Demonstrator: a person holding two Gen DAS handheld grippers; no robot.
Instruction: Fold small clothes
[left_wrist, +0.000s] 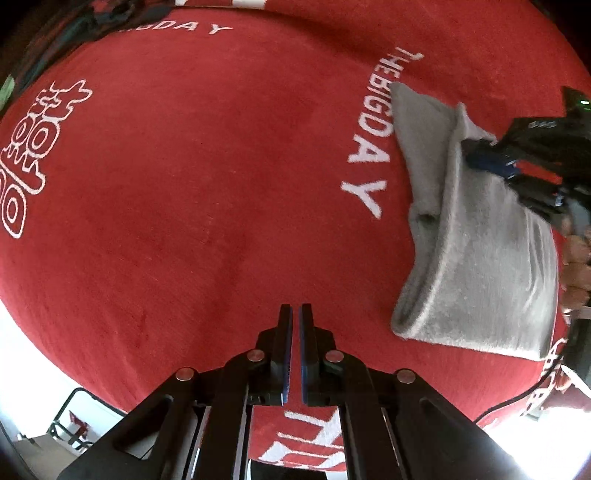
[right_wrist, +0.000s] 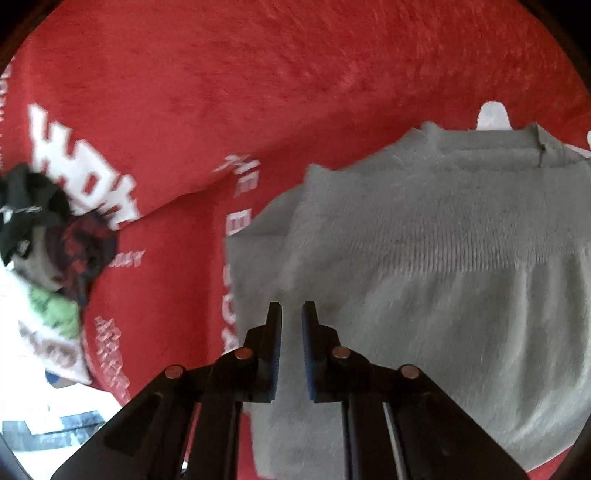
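Here, a grey garment (left_wrist: 476, 236) is shown lying part-folded on a red cloth (left_wrist: 207, 155). The left gripper (left_wrist: 295, 314) is held beside the garment, jaws together and empty. The right gripper (right_wrist: 291, 314) is held over the garment, jaws slightly apart, nothing between them.

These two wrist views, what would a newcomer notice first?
The bright red cloth with white lettering fills both views. A grey garment lies partly folded at its right side, with the right hand-held gripper over it and nothing between its fingers.
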